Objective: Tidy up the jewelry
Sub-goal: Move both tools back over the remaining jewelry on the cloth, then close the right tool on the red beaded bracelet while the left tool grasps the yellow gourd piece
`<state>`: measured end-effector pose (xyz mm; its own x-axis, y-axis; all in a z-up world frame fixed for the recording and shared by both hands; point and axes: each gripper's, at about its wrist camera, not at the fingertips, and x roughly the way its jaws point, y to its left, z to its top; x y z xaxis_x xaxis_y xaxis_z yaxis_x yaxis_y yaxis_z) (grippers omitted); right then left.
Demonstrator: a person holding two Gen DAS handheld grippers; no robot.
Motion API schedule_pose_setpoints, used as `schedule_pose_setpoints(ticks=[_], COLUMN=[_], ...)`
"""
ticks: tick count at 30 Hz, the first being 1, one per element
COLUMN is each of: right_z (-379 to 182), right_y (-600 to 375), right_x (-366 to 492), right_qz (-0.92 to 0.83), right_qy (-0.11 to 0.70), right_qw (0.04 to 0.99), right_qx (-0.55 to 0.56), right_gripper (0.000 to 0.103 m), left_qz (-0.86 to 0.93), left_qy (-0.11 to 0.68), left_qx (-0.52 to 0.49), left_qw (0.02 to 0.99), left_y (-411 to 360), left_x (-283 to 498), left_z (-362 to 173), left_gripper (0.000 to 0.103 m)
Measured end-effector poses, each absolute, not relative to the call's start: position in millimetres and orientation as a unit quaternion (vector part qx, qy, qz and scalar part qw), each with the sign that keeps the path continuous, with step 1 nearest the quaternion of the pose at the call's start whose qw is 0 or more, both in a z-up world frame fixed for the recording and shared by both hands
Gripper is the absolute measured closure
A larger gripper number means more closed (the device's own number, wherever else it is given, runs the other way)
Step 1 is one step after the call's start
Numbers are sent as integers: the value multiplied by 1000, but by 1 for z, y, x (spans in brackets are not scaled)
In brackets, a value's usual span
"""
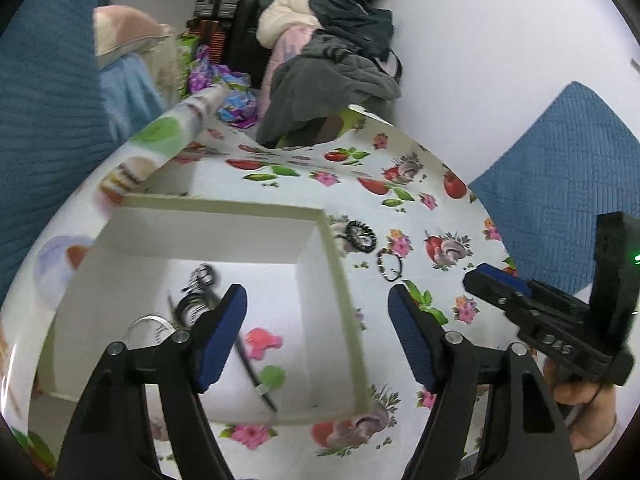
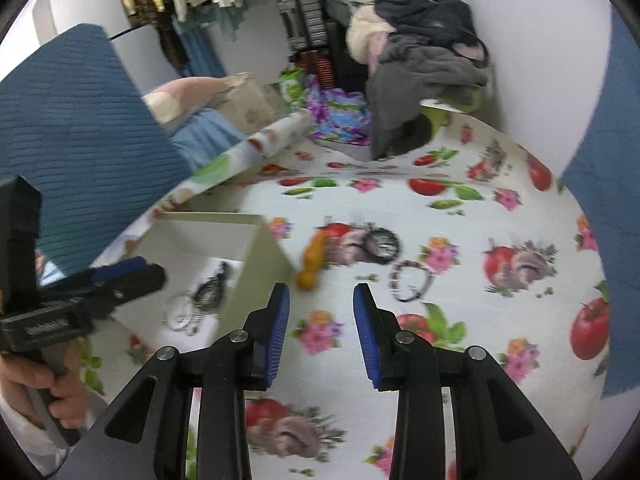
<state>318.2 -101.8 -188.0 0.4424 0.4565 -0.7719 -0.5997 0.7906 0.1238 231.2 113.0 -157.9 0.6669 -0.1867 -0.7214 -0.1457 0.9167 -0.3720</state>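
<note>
Above the flowered tablecloth (image 2: 460,216), both grippers are held with nothing between their blue pads. The left gripper (image 1: 318,300) is spread wide over the right wall of the white box (image 1: 340,280), touching nothing. The right gripper (image 2: 321,300) is parted less widely, above bare cloth. Inside the box, a dark bracelet (image 1: 202,276), a clear bangle (image 1: 150,326) and a thin black stick (image 1: 256,376) are seen. Just right of the box, a black beaded bracelet (image 2: 380,242), a black-and-white beaded bracelet (image 2: 412,284) and an orange bead string (image 2: 310,266) are laid on the cloth.
</note>
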Motion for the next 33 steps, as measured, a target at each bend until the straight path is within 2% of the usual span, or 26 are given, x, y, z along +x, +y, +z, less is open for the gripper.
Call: schedule_pose_setpoints(ticks=[7, 19, 27, 33], right_z=[-229, -294, -325, -327], right_y=[-124, -134, -123, -117], right_x=[364, 432, 437, 428], right_qz=[280, 260, 262, 272], right_qy=[442, 473, 476, 458], right_qw=[849, 837, 828, 828], right_qx=[-77, -94, -141, -178], right_gripper=[72, 78, 82, 96], left_qz=[-39, -47, -42, -35], left_qy=[447, 545, 607, 653], left_qx=[-175, -105, -104, -111], left_qw=[876, 830, 787, 748], left_y=[95, 87, 90, 90], left_x=[283, 380, 425, 449], left_z=[-157, -156, -187, -215], left_gripper=[43, 44, 44, 48])
